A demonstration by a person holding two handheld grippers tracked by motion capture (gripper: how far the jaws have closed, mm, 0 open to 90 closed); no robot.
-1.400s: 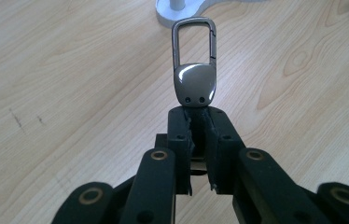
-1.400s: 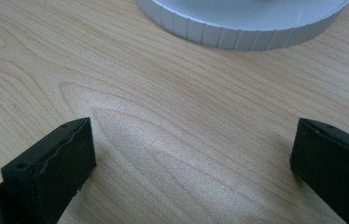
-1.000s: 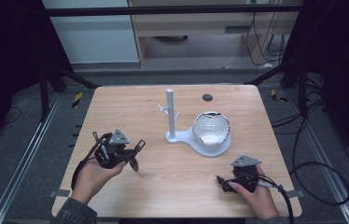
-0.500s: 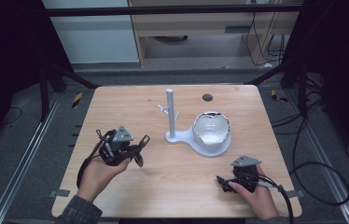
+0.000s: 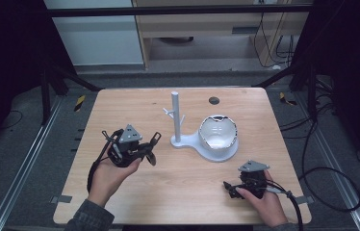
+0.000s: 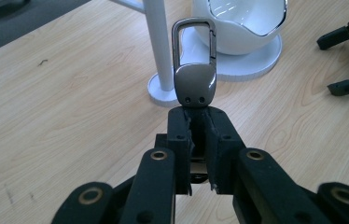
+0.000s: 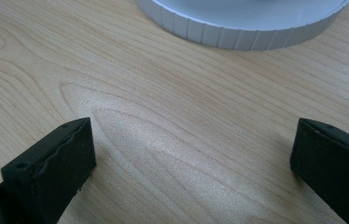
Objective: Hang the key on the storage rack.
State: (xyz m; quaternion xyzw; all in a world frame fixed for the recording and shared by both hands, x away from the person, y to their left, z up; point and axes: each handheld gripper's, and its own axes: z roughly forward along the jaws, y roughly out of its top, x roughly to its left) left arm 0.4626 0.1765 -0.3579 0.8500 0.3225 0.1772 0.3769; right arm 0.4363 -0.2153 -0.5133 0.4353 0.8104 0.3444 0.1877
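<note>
Metal, wood and gloss
Glossy grey metal clip (image 6: 194, 70) in matt black gripper (image 6: 199, 122); beyond, glossy white bowl (image 6: 246, 21) on matt pale-wood tabletop (image 6: 70, 107).

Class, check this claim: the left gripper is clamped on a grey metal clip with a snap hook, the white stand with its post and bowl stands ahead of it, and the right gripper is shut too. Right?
Not quite: the right gripper is open; the right gripper view shows its jaws standing wide apart over bare table. The rest holds: the left gripper is clamped on the grey metal clip, with the white stand ahead of it.
</note>
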